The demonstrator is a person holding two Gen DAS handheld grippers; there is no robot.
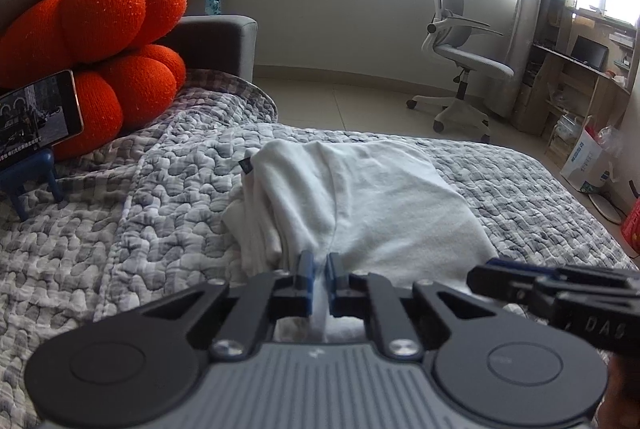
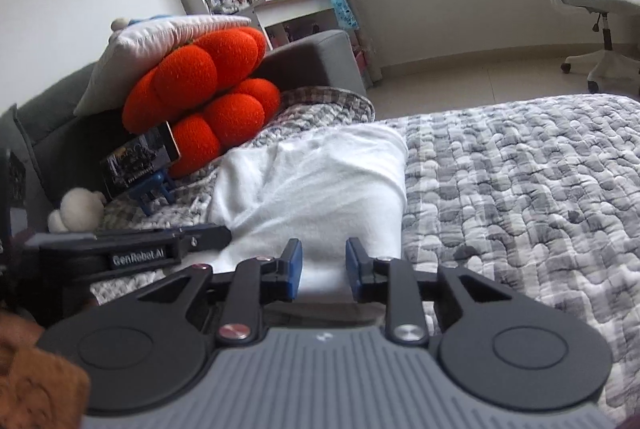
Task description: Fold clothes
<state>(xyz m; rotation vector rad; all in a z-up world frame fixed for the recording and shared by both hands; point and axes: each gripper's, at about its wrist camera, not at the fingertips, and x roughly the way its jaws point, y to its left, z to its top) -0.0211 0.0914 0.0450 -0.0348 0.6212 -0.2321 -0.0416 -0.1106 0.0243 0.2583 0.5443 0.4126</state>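
Left gripper fingers pinch the white garment's near edge; right gripper fingers narrowly straddle it.

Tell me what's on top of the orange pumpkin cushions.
A white pillow lies tilted across the orange cushions, covering their upper left. Something pale and rounded peeks out behind the pillow's top edge; the rest of it is hidden, so I can't tell what it is.

The left hand-held gripper points forward and somewhat downward, its blue pads drawn nearly together and pinching a fold of white cloth. The right hand-held gripper lies just beside it, tilted down likewise, its jaws standing partly apart over the cloth.
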